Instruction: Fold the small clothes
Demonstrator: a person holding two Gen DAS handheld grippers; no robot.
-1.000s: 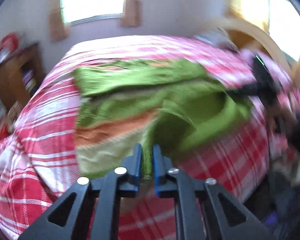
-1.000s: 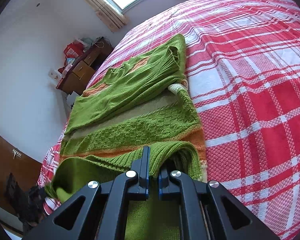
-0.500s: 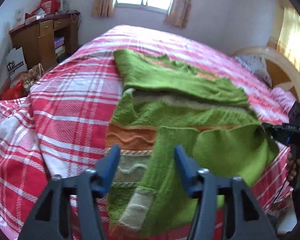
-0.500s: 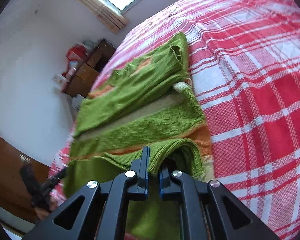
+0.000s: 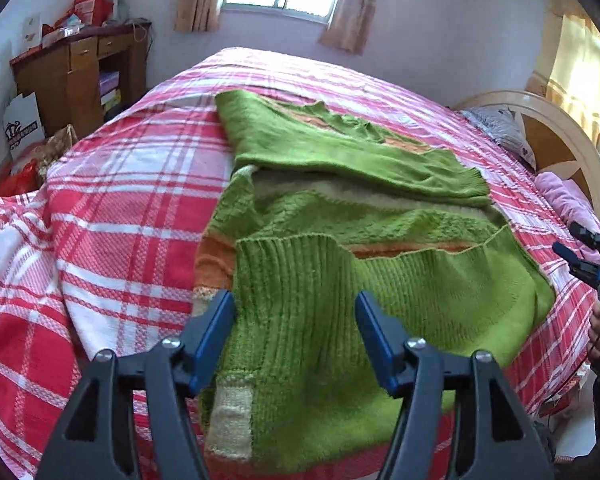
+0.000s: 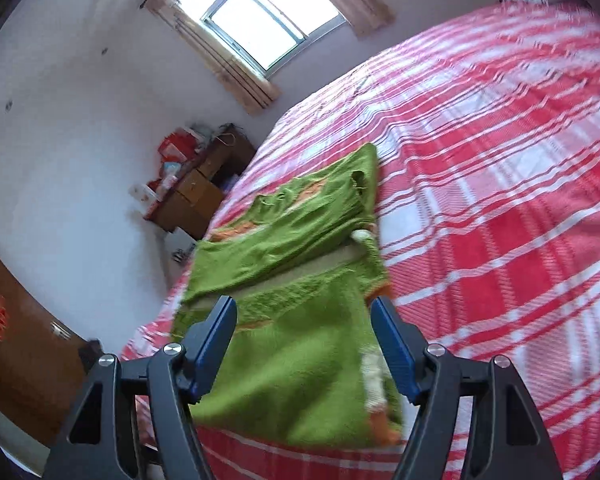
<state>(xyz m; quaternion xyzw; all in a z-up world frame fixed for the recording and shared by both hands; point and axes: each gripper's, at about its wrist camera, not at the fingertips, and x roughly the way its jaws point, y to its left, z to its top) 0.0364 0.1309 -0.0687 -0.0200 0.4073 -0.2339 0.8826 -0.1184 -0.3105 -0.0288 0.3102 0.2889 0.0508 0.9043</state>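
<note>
A green knitted sweater [image 5: 340,248] with orange and cream bands lies on the red-and-white checked bed [image 5: 132,208]. Both sleeves are folded across its body. It also shows in the right wrist view [image 6: 300,320]. My left gripper [image 5: 296,332] is open and empty just above the near folded sleeve. My right gripper [image 6: 304,344] is open and empty above the sweater's near edge. It also shows at the right edge of the left wrist view [image 5: 580,252].
A wooden desk [image 5: 80,76] with clutter stands at the left wall by the bed. A curved wooden headboard [image 5: 556,140] and pillows [image 5: 500,128] are at the right. A window [image 6: 268,20] is in the far wall.
Both grippers have let go of the green sleeve and opened. The sleeve now lies flat across the sweater. Both grippers have pulled back a little.
</note>
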